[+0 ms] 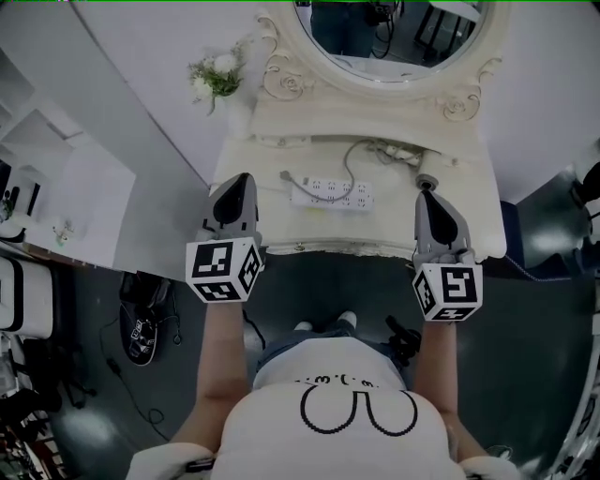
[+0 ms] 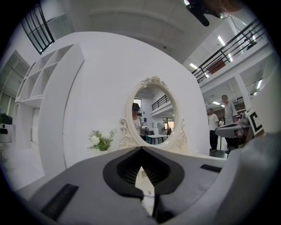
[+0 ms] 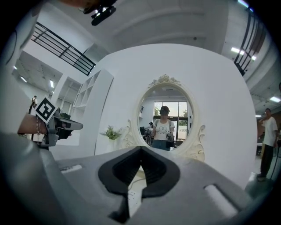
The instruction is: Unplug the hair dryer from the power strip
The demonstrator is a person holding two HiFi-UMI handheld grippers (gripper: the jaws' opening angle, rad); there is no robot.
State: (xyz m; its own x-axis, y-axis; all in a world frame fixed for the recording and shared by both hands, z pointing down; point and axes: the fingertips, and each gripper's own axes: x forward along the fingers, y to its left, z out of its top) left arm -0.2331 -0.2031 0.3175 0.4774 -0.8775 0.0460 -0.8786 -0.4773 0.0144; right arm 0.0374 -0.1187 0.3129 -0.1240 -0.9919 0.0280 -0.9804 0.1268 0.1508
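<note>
left gripper (image 1: 236, 192) and right gripper (image 1: 431, 208): both level over the front edge of the table (image 1: 384, 225), jaws pressed together, nothing between them.

power strip (image 1: 333, 194) lies flat mid-table, well apart from both. loose plug (image 1: 285, 175) just left of it.

behind, a cord (image 1: 349, 159) curves from the strip towards the hair dryer (image 1: 405, 153) below the mirror (image 1: 394, 28). cannot tell whether its plug sits in a socket.

risk if it does: the strip looks light and is unheld, so a tug on the cord may drag strip or dryer instead of freeing the plug.
</note>
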